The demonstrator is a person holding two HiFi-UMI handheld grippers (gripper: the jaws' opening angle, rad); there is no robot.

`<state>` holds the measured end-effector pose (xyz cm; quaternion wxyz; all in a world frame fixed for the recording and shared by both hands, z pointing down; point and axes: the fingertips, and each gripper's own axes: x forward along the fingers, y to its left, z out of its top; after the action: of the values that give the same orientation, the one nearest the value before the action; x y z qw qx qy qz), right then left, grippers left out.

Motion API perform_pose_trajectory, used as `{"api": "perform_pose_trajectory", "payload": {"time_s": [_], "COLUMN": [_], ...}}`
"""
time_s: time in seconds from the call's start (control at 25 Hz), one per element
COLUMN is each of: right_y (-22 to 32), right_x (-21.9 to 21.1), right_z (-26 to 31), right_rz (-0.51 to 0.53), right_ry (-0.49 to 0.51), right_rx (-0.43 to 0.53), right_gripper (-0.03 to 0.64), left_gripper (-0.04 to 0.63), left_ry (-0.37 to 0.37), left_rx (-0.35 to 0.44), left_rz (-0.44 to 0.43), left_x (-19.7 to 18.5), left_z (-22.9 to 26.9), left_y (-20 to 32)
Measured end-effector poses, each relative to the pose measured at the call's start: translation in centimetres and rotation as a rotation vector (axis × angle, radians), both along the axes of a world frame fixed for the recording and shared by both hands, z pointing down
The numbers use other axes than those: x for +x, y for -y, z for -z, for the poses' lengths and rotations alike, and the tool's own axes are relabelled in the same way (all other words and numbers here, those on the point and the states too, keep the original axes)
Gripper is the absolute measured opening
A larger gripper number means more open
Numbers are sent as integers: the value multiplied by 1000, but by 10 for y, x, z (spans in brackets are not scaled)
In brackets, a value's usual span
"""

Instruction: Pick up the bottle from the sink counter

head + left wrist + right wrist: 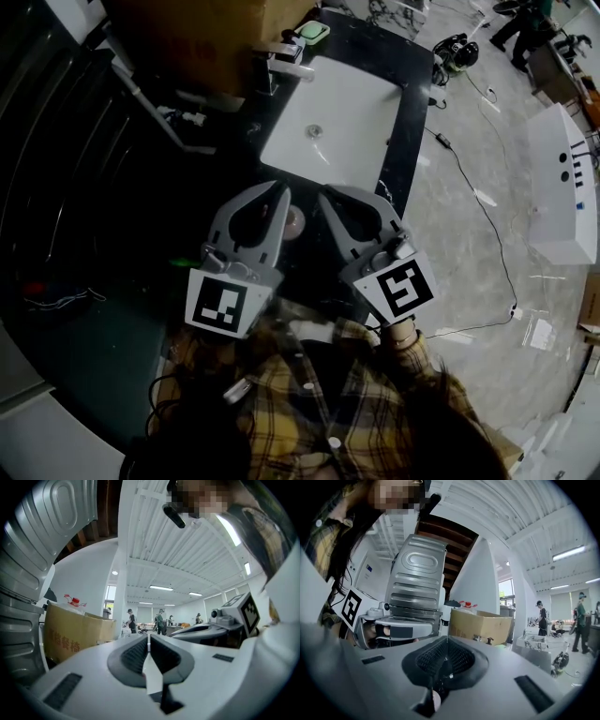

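In the head view my left gripper [277, 193] and right gripper [326, 198] are held side by side over the front edge of the black sink counter [412, 122]. Both have their jaws pressed together with nothing between them. A small round pinkish object [294, 221] shows between the two; I cannot tell what it is. In the left gripper view the left gripper [148, 635] points out into the room. The right gripper [447, 640] does the same. A clear bottle with a red cap [74, 603] pokes out above a cardboard box; the bottle [468, 604] also shows in the right gripper view.
A white basin [333, 122] is sunk in the counter, with a faucet [281, 58] at its far left and a green soap dish [312, 32] behind. A cardboard box [206, 37] stands at the back. Cables [469, 178] trail over the floor at the right. People stand far off [159, 620].
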<state>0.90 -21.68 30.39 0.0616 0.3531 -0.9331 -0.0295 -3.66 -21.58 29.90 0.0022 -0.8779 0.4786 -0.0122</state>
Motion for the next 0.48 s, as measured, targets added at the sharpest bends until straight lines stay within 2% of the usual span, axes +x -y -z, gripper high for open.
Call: {"api": "perform_pose_trajectory", "payload": {"time_s": [0.48], "right_y": [1], "right_x": [-5], "right_z": [-12], "right_rz": [-18], "right_ry": [-22], "right_rx": [-20], "right_gripper": [17], "left_gripper": [29], "left_ry": [-12], "left_rx": [-36], "left_rz": [-54], "left_x": [-2], "left_z": [-23], "left_y": [0]}}
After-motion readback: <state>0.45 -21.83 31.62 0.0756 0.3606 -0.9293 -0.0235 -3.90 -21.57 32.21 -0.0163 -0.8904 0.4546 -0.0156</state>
